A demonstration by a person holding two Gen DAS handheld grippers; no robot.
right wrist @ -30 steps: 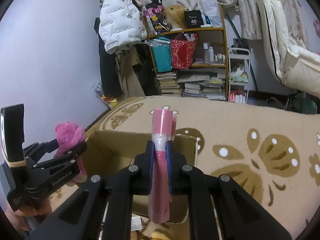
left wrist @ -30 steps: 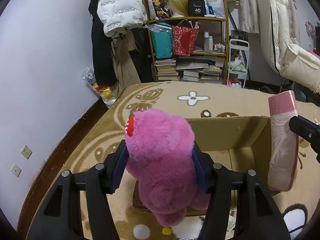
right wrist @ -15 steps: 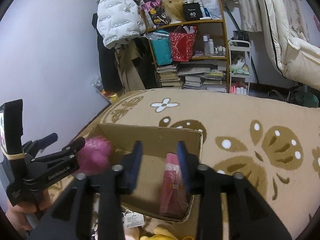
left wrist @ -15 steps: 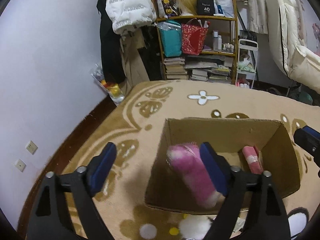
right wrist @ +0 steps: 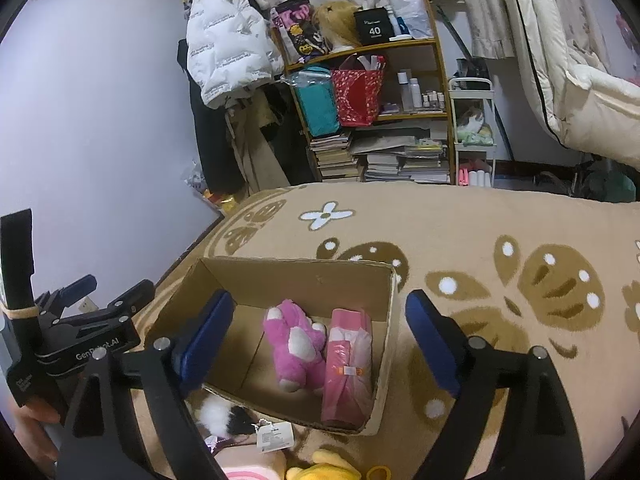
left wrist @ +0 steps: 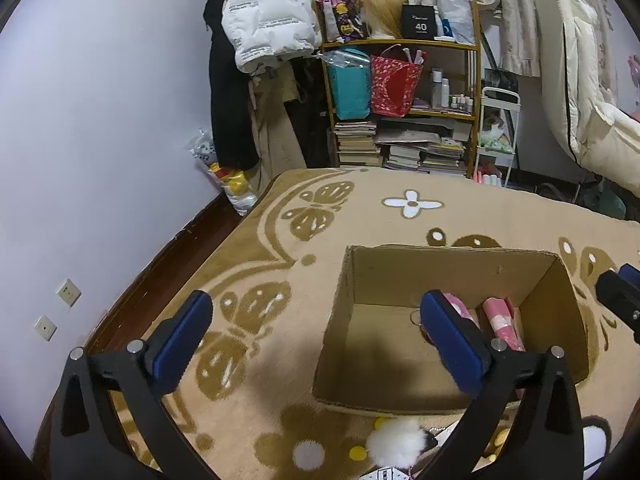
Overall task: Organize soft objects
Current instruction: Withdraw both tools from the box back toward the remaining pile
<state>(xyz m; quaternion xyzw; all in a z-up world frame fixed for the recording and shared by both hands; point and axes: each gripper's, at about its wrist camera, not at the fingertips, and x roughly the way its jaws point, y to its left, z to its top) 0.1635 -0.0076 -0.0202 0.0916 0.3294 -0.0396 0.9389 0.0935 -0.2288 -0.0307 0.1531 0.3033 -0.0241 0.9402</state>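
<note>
Both claws, left (left wrist: pixel 316 328) and right (right wrist: pixel 320 328), stand spread and empty above the cardboard box (right wrist: pixel 304 272); pink plush (right wrist: pixel 296 344) and pink pack (right wrist: pixel 348 364) lie inside, touching. The next pick appears to be the white-and-black plush (right wrist: pixel 224 414) at 7 o'clock outside the box; advise descending spread wide and pinching its body, not the tag.

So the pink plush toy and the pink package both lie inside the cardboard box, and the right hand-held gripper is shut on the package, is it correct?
Not quite. The right hand-held gripper is open and holds nothing. The right wrist view shows its blue pads spread wide above the cardboard box. The pink plush toy and the pink package do lie inside, side by side.
</note>
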